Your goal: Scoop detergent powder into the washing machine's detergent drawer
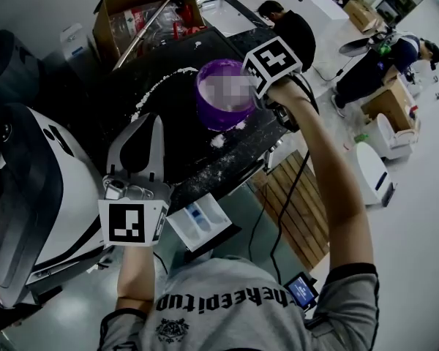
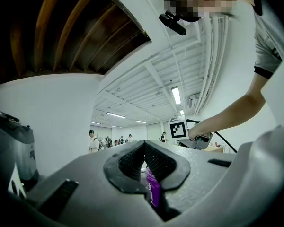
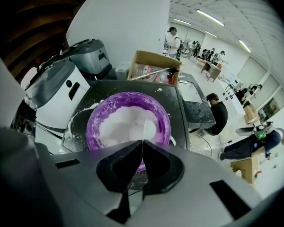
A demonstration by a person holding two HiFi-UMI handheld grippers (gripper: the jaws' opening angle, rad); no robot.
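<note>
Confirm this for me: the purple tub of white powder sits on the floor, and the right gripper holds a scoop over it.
One part is wrong. The purple tub of white powder stands on the washing machine's dark top, not on the floor, as the head view shows. The rest holds: the right gripper holds a scoop over it.
</note>
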